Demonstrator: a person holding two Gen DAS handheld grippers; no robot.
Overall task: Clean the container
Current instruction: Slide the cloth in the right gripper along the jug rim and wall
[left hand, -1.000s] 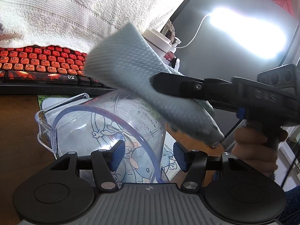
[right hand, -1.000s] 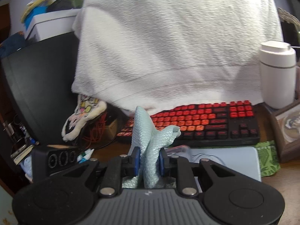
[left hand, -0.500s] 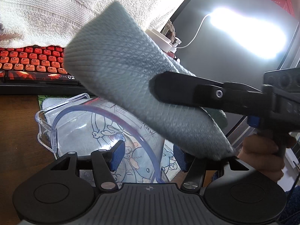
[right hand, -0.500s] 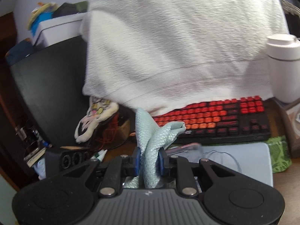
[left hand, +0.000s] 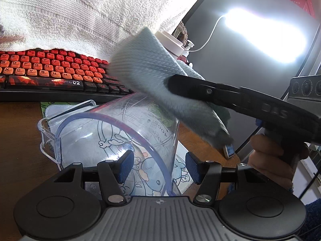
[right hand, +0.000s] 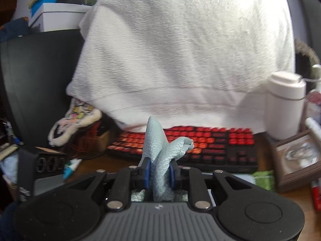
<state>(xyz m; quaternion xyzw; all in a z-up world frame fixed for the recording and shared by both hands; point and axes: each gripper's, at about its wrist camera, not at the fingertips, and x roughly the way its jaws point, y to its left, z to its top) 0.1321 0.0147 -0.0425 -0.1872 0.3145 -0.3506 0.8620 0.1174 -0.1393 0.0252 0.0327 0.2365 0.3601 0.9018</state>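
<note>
Two grippers, one cloth, one container. Right gripper (right hand: 158, 175): blue pads pinched tight on one pale blue-grey cloth (right hand: 160, 156), folded upright between the jaws, tip flopping over ahead of them. Left gripper (left hand: 158, 165): jaws spread wide, pads (left hand: 125, 165) either side of one clear plastic container (left hand: 112, 132); whether either pad touches the wall cannot be told. Container tipped on its side, blue-tinted rim toward the camera, square spout to the left of the jaws. Printed on its wall: cartoon figures and mirrored measuring marks, readable roughly as 800, 1000, 1200. Same cloth (left hand: 158, 84) seen from the left wrist, draped just ahead of and above the left jaws, over the container's far upper wall, motion-blurred; contact not certain. One hand (left hand: 274, 160) on the right gripper's grip, right of the jaws.

Further out: one keyboard (left hand: 50, 70) with red and orange keys, "02" legible on its front row. One white towel (right hand: 180, 56) hanging behind it. One white bottle (right hand: 284, 104) right of the right jaws. One dark screen (left hand: 250, 60) with bright glare. Wooden desk (left hand: 18, 140) underneath.
</note>
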